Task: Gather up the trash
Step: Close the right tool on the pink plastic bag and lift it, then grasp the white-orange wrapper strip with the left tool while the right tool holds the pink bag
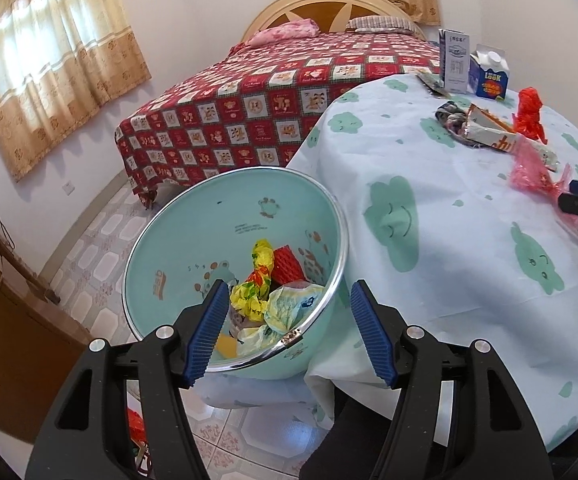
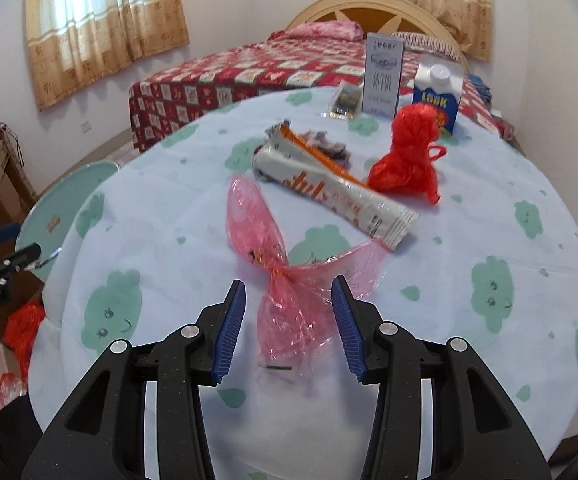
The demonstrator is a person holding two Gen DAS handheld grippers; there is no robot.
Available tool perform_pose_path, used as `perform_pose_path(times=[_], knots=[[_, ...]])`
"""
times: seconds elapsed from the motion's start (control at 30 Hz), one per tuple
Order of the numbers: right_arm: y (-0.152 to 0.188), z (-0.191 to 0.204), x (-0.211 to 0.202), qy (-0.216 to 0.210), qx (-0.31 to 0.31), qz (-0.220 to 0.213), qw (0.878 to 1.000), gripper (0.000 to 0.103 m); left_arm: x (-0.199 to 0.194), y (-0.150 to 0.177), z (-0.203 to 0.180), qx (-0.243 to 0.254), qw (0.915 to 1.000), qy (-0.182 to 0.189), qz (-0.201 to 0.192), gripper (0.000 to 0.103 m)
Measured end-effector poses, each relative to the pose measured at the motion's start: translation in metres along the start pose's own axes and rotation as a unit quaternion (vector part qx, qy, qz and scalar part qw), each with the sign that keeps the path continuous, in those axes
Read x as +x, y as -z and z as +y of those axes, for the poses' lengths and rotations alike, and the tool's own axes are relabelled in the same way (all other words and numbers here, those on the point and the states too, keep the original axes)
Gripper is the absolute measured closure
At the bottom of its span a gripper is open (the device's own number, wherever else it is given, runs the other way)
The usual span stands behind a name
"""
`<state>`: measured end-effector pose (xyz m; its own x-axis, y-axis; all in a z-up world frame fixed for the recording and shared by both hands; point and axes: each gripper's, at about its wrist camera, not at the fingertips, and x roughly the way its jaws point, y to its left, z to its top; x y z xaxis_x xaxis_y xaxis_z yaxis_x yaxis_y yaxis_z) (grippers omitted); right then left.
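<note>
A mint green basin [image 1: 193, 240] sits tilted beside the table edge and holds crumpled wrappers [image 1: 261, 280]. My left gripper [image 1: 285, 300] is open, its fingers straddling the basin's near rim without closing on it. My right gripper [image 2: 289, 296] is open around a crumpled pink plastic wrapper [image 2: 285, 280] on the table. The wrapper lies between the fingers, not clamped. Beyond it lie a long white and orange wrapper [image 2: 329, 196], a red plastic bag [image 2: 409, 160], a dark crumpled scrap [image 2: 329, 146], a small packet [image 2: 345, 102], a white carton [image 2: 383, 76] and a blue milk carton [image 2: 437, 96].
The round table wears a pale blue cloth with green clouds [image 2: 489, 280]. A bed with a red patterned cover [image 1: 249, 100] stands behind. A wooden cabinet [image 1: 1, 320] is at the left. Red bags lie on the floor [image 2: 21, 332].
</note>
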<state>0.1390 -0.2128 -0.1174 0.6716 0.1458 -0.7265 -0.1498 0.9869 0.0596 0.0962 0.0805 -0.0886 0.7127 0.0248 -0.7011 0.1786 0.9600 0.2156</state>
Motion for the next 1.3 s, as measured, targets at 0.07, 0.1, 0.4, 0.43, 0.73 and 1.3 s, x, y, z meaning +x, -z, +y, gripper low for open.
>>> perform_pose_path(times=[0.07, 0.1, 0.4, 0.43, 0.73, 1.3], knots=[[0.003, 0.001, 0.001, 0.004, -0.003, 0.002, 1.000, 0.070, 0.000, -0.001, -0.002, 0.002, 1.0000, 0.001, 0.001, 0.040], [0.004, 0.000, 0.000, -0.001, -0.003, 0.001, 1.000, 0.072, 0.000, -0.001, -0.003, 0.002, 1.0000, 0.002, 0.001, 0.040], [-0.003, -0.005, -0.037, -0.033, 0.014, -0.057, 0.998, 0.086, -0.002, -0.018, -0.027, 0.019, 0.9997, 0.015, -0.003, 0.040], [-0.004, -0.009, -0.042, -0.032, 0.018, -0.064, 0.997, 0.086, -0.003, -0.022, -0.033, 0.021, 0.9996, 0.017, -0.006, 0.040], [0.006, -0.093, -0.064, 0.046, 0.085, -0.085, 0.992, 0.086, 0.001, -0.071, -0.103, 0.054, 0.9969, 0.052, -0.027, 0.040], [0.038, -0.187, -0.070, 0.110, 0.172, -0.091, 0.975, 0.085, 0.033, -0.145, -0.277, 0.074, 0.9940, 0.075, -0.026, 0.017]])
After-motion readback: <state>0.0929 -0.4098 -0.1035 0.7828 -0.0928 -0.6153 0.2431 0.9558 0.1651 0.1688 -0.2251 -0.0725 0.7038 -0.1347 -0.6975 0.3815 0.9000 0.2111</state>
